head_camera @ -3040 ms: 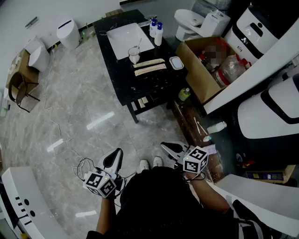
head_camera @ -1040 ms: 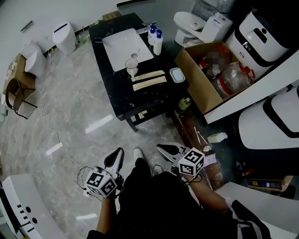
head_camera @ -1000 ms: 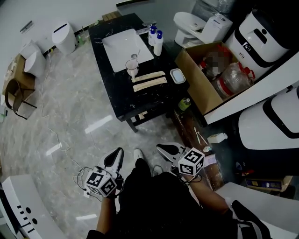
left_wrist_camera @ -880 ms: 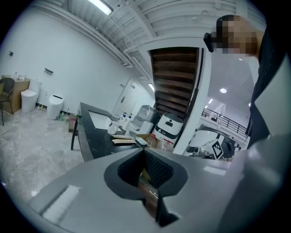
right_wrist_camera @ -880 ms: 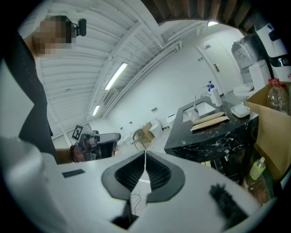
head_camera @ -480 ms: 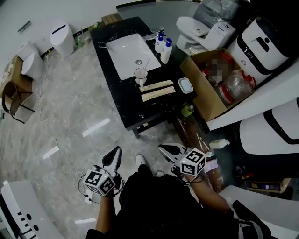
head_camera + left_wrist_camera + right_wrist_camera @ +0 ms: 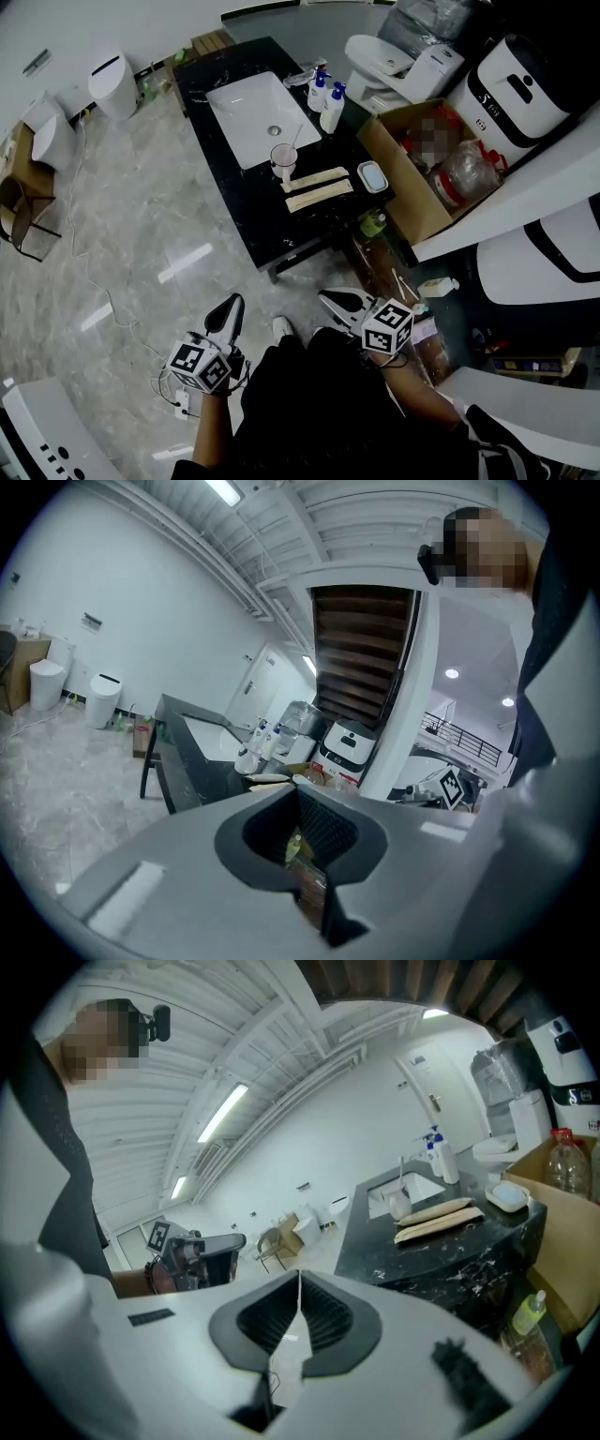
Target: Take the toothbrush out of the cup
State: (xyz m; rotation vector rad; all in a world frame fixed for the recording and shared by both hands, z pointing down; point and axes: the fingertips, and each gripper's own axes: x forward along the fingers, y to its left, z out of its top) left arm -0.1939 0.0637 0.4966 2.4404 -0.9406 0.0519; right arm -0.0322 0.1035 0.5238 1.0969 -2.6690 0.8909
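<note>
A clear cup [image 7: 283, 159] stands on the black table [image 7: 246, 202] just in front of the white sink [image 7: 253, 112], with a toothbrush [image 7: 294, 140] leaning out of it. The cup [image 7: 400, 1207] and toothbrush [image 7: 404, 1173] also show in the right gripper view, far off. In the left gripper view the cup [image 7: 246, 761] is small and distant. My left gripper [image 7: 232, 304] and right gripper [image 7: 329, 299] are held low by the person's body, far short of the table. Both are shut with nothing between the jaws, as the left gripper [image 7: 298, 795] and right gripper [image 7: 299, 1281] views show.
Two pale rolled strips [image 7: 319, 187], a soap dish [image 7: 372, 175] and pump bottles [image 7: 328, 90] share the table. An open cardboard box [image 7: 424, 155] and a green bottle [image 7: 372, 223] stand to its right. Toilets [image 7: 111, 82] and cables [image 7: 89, 281] lie on the marble floor.
The view has shifted as the person stepped toward the table. Both grippers stay shut and low, in the same place by the body.
</note>
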